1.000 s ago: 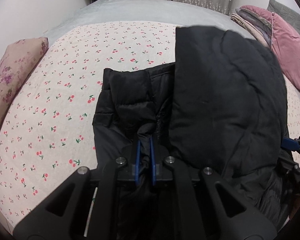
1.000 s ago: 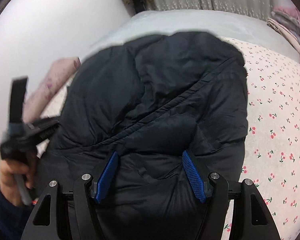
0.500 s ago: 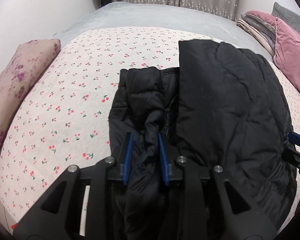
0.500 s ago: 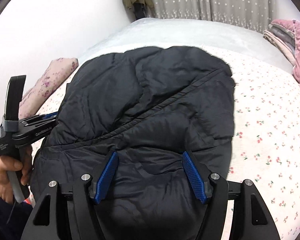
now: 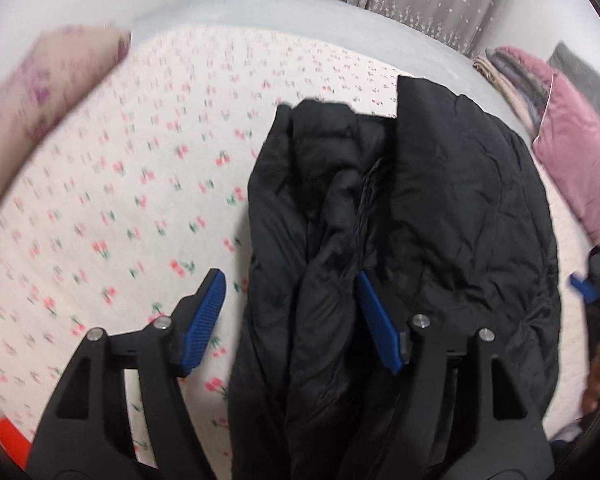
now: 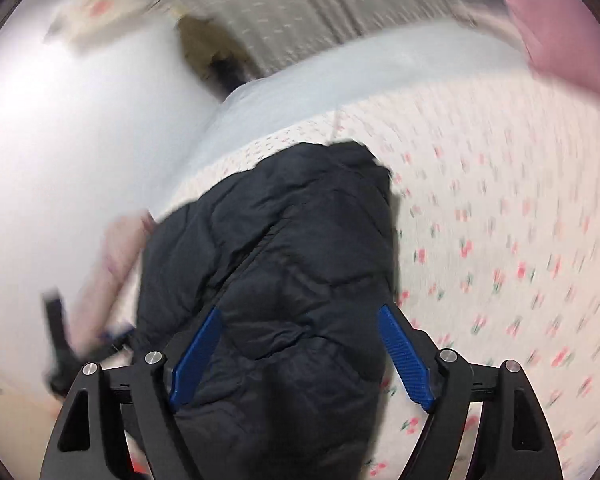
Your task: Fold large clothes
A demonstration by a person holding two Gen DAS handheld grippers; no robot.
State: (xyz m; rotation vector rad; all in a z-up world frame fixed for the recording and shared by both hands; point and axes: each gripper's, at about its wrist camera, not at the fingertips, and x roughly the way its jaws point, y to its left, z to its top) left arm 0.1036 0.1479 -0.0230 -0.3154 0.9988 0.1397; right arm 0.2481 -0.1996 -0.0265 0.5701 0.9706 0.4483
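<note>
A black puffer jacket (image 5: 460, 208) lies folded lengthwise on the cherry-print bed sheet (image 5: 140, 200). One flap overlaps the middle. My left gripper (image 5: 290, 276) hovers over the jacket's near left part, its jaws opening. A ridge of fabric runs between the blue pads, and the left pad stands clear of it over the sheet. In the right wrist view, my right gripper (image 6: 300, 310) hangs above the jacket (image 6: 292, 240), jaws opening wide, pads not pressing on the cloth. The right gripper's blue pad (image 5: 584, 286) shows at the left wrist view's right edge.
A floral pillow (image 5: 40, 92) lies at the sheet's left edge, and a pink pillow (image 5: 572, 152) with stacked blankets (image 5: 504, 64) sits at the right. A grey cover (image 5: 300, 12) spreads beyond the sheet, with curtains behind. A white wall (image 6: 80, 140) stands to the left.
The left gripper let go of the pinched jacket fold and its jaws spread wide. The right gripper drew back and rolled, so the jacket looks smaller and tilted in its blurred view.
</note>
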